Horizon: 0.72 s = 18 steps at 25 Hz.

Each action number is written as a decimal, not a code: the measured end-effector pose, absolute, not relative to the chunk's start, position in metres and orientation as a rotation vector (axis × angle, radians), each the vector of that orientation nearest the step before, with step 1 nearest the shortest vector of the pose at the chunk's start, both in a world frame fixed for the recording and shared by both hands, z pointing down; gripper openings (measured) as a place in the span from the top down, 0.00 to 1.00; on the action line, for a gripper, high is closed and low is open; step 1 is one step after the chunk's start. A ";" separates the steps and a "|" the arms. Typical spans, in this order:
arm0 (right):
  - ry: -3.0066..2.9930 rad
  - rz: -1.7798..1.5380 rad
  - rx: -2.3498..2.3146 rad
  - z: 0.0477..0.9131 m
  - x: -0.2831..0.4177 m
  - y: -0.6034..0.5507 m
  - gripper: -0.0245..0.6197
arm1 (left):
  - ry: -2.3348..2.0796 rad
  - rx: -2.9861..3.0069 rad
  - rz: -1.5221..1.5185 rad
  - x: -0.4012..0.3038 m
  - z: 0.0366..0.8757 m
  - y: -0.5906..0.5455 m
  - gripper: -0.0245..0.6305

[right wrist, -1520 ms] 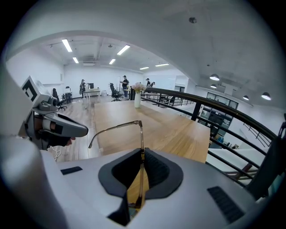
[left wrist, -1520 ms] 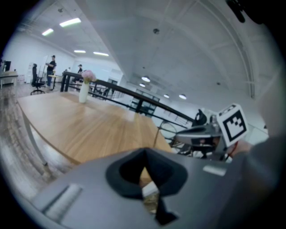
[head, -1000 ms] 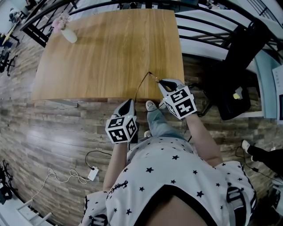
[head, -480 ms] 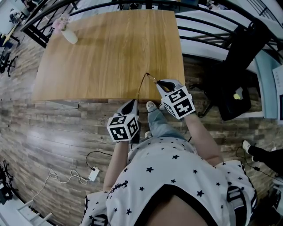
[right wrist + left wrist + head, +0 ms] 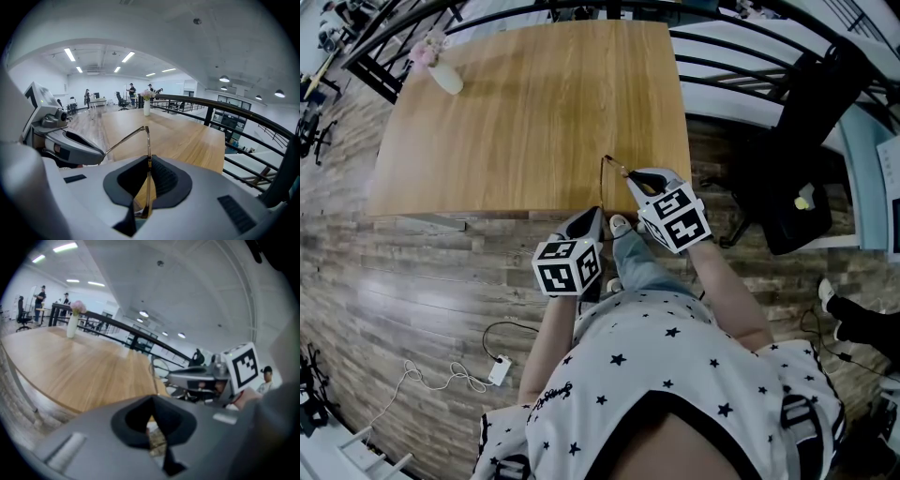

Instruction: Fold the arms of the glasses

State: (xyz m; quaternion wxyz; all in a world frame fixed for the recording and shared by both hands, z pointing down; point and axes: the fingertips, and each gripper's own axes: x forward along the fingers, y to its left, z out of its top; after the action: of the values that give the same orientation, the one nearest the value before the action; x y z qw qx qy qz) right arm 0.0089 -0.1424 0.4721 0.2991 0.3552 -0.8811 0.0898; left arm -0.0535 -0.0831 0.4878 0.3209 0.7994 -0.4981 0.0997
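While the right gripper (image 5: pixel 630 175) clamps the glasses (image 5: pixel 603 176), the closed, empty left gripper (image 5: pixel 593 214) has edged nearer them.

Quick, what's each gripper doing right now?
Left gripper: shut, holding nothing.
Right gripper: shut on the glasses.

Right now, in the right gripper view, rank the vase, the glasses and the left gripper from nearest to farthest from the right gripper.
1. glasses, clamped in the right gripper.
2. left gripper, close by on the left.
3. vase, at the far end of the table.
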 end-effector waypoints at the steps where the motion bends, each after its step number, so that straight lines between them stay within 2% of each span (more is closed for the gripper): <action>1: -2.340 0.238 0.942 0.472 0.008 -0.142 0.91 | -1.300 2.106 0.263 -0.052 0.487 -0.084 0.95; 18: -2.362 0.234 0.904 0.473 -0.007 -0.134 0.91 | -1.185 2.179 0.298 -0.020 0.484 -0.087 0.95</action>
State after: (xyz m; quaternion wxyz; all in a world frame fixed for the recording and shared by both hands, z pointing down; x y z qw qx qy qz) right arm -0.0074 -0.1337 0.4727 0.2964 0.3398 -0.8882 0.0882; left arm -0.0200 -0.0872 0.4842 0.3161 0.8275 -0.4500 0.1132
